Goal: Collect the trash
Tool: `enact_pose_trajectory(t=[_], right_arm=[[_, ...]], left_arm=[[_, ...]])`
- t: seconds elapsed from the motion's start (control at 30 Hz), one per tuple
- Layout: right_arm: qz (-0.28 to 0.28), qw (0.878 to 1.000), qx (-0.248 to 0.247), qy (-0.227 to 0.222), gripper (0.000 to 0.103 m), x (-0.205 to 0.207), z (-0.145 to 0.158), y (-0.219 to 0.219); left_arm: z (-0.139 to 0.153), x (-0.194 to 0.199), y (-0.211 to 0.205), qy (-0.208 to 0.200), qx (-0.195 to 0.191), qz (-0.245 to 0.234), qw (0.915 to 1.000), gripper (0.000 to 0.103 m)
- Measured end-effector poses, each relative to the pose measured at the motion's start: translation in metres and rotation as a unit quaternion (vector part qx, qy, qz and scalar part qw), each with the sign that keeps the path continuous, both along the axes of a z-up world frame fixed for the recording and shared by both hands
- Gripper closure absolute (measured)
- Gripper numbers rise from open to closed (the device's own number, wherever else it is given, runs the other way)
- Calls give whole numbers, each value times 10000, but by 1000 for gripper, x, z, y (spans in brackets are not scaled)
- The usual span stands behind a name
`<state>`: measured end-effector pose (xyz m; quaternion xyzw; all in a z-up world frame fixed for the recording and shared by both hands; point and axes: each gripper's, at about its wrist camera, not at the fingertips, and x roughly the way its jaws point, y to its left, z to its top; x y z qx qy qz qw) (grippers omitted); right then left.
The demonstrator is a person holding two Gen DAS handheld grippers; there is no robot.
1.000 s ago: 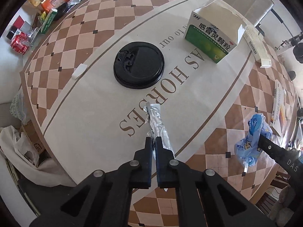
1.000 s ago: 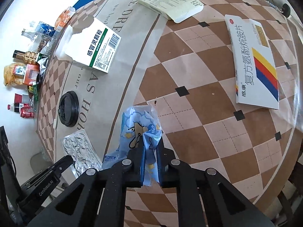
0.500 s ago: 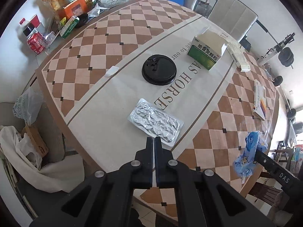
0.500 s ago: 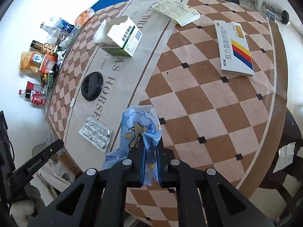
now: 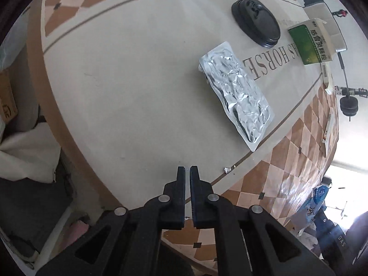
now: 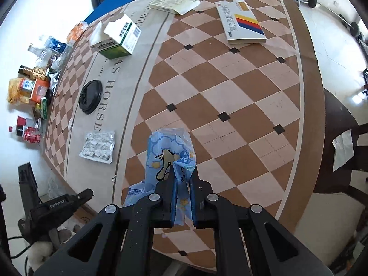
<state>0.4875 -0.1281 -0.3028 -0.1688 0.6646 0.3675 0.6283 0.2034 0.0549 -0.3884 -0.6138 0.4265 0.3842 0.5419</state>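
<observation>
- The left gripper (image 5: 187, 172), two flat black plastic fingers, is closed with only a thin slit between the tips and nothing held; it hangs over the near edge of the round table's smooth cream band (image 5: 128, 87).
- A crinkled silver foil blister pack (image 5: 237, 92) lies flat on the cream band, ahead and right of the left fingers, apart from them.
- Beyond the foil sit a glossy black round plastic cup lid (image 5: 255, 21) and an opened green-and-white cardboard medicine box (image 5: 310, 43).
- A tiny foil scrap (image 5: 228, 169) lies just right of the left fingertips.
- The right gripper (image 6: 182, 179) is clamped on a crumpled, soft blue plastic wrapper with cartoon print (image 6: 171, 151), above the brown-and-pink checkered tablecloth (image 6: 230, 96).
- Far ahead and right of the right fingers lies a flat white cardboard box with red, yellow and blue stripes (image 6: 241, 21).
</observation>
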Motion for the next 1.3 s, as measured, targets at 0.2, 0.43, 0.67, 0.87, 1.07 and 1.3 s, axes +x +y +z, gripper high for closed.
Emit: enact_pose_trajectory(t=[0.2,0.43,0.67,0.87,1.07,1.3], right_arm=[[93,9999,-93,17,93,36,-16,27],[108,9994,-237,231,93,70,-43,59],[63,9992,-294,258,93,87,-54,78],[-11,9992,-313,254,93,99,-57,79],[-112,9991,-296,276,93,107,-57,74],[-128,9993,-234,265,93,110,-51,71]], left_arm=[[10,7,18,-459,152,722,9962,69],[20,44,65,-356,170,1104,9931,61],[14,153,109,1041,392,-272,9934,49],[6,194,99,1638,962,-1149,9751,50],[-5,191,86,1471,952,-1333,9755,53],[-5,179,75,916,836,-1180,9852,85]])
